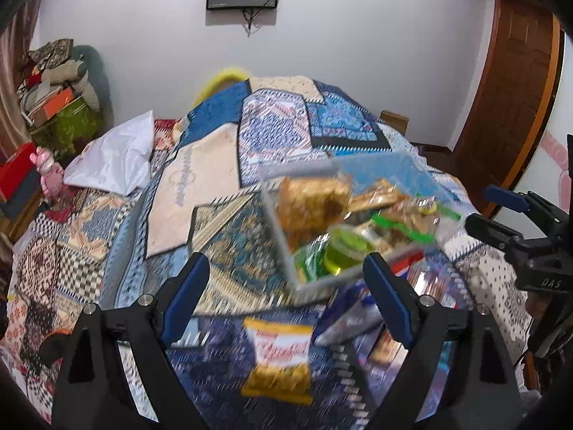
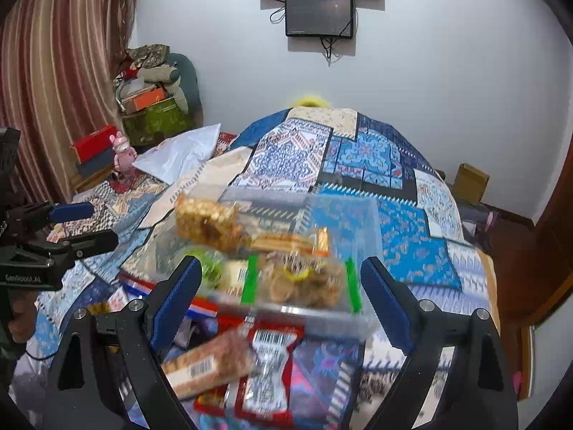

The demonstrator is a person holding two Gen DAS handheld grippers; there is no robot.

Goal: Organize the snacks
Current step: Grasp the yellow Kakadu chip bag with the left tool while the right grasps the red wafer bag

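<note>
A clear plastic bin sits on the patchwork bedspread and holds several snack packs, among them a golden fried-snack bag and a green jelly cup. A yellow-and-white chips packet lies on the bed in front of my left gripper, which is open and empty. My right gripper is open and empty above a red packet with a barcode and a biscuit pack. A green-edged bag of crackers lies at the bin's near side.
More loose packets lie beside the bin. A white pillow and a pink toy are at the far left. Stacked boxes stand in the corner. A wooden door is at the right.
</note>
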